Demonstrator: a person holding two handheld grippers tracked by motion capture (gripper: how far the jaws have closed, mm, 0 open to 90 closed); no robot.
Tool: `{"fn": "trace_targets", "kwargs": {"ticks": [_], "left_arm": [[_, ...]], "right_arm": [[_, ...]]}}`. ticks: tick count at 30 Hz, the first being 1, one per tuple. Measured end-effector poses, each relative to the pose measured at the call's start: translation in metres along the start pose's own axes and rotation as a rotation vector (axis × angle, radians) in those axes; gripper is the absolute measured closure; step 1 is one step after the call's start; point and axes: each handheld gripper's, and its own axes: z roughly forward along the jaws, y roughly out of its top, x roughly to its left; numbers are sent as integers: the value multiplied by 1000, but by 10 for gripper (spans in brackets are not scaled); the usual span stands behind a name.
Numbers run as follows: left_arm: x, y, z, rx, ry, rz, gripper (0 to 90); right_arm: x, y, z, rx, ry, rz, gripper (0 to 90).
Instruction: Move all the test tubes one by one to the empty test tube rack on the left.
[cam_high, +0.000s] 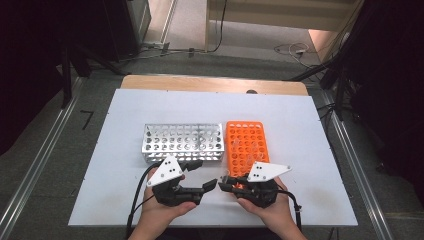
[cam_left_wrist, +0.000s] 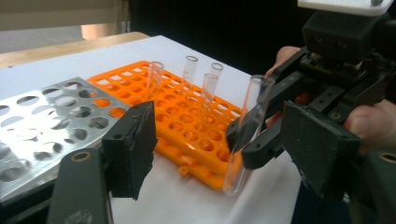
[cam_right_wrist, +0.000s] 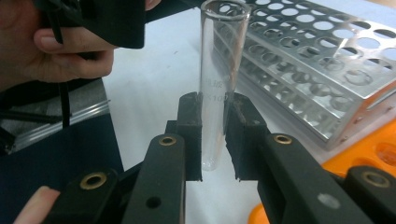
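Note:
My right gripper (cam_right_wrist: 214, 135) is shut on a clear, empty test tube (cam_right_wrist: 217, 70), held upright about a third of the way up its length. In the left gripper view the same tube (cam_left_wrist: 247, 130) hangs just off the near edge of the orange rack (cam_left_wrist: 187, 126), its bottom close to the white sheet. My left gripper (cam_left_wrist: 224, 154) is open wide, and the tube appears in the gap between its jaws without touching either. Several more clear tubes (cam_left_wrist: 189, 70) stand in the orange rack's far holes. In the high view both grippers (cam_high: 202, 175) (cam_high: 225, 184) face each other near the front edge.
A silver metal rack (cam_high: 182, 142) with empty holes stands to the left of the orange rack (cam_high: 247, 145), and the two almost touch. Both sit mid-table on a white sheet (cam_high: 125, 115). The wooden table edge (cam_high: 215, 82) lies beyond, and dark stands flank the table.

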Motion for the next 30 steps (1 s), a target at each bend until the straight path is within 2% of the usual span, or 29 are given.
{"fn": "trace_targets", "kwargs": {"ticks": [7, 11, 16, 26, 30], "left_arm": [[-9, 0, 8, 34, -34, 22, 409], [-13, 0, 12, 51, -48, 26, 508], [-16, 1, 15, 68, -40, 42, 618], [-20, 1, 17, 87, -15, 56, 732], [-20, 1, 17, 89, -14, 56, 742]], "right_arm": [[6, -1, 7, 21, 6, -23, 743], [10, -1, 10, 36, 12, -40, 743], [12, -1, 12, 40, 12, -55, 743], [13, -1, 12, 51, 3, -69, 743], [13, -1, 13, 53, 4, -69, 743]]}}
